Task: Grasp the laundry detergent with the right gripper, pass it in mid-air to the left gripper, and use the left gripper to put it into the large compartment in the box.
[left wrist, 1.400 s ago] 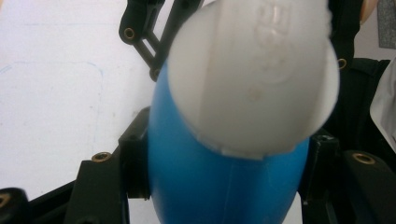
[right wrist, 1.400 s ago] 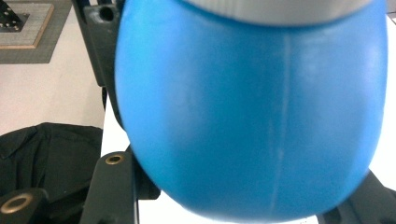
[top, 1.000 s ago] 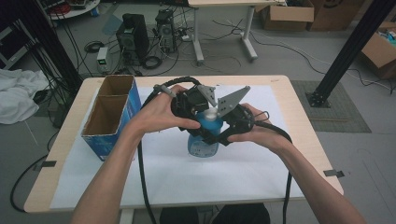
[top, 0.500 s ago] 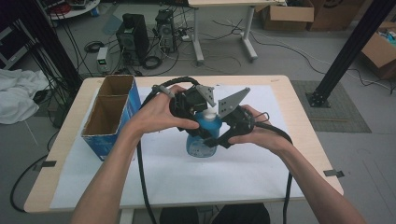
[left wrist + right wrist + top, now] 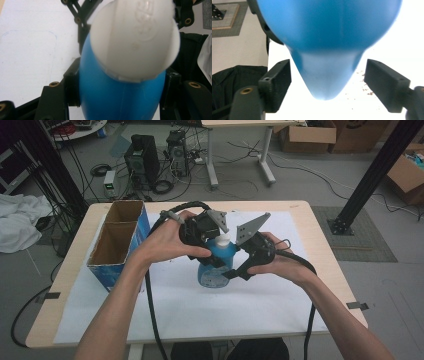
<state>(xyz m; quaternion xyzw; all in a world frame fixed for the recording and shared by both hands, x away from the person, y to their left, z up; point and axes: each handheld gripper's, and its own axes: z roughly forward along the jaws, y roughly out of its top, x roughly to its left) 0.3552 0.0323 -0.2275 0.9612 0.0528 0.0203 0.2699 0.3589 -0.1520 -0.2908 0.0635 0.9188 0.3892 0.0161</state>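
Observation:
A blue bottle [image 5: 216, 270] with a white cap [image 5: 223, 240] stands on the white paper [image 5: 260, 305] at mid-table. My left gripper [image 5: 214, 254] comes in from the left and is shut on the bottle's upper body; in the left gripper view the black pads [image 5: 72, 85] press both sides of the bottle [image 5: 120, 97] below the cap [image 5: 135, 37]. My right gripper [image 5: 234, 269] sits at the bottle's right. Its jaws have just been opening. In the right gripper view the bottle [image 5: 327, 30] lies between the fingers [image 5: 278, 80], with a gap on each side.
An open cardboard box [image 5: 117, 240] with blue sides stands at the table's left. The wooden table's edge [image 5: 330, 250] runs close on the right. Black cables trail from both grippers toward the front edge.
The right gripper's jaws have spread apart and let go of the bottle. Both hands and the bottle have kept their places.

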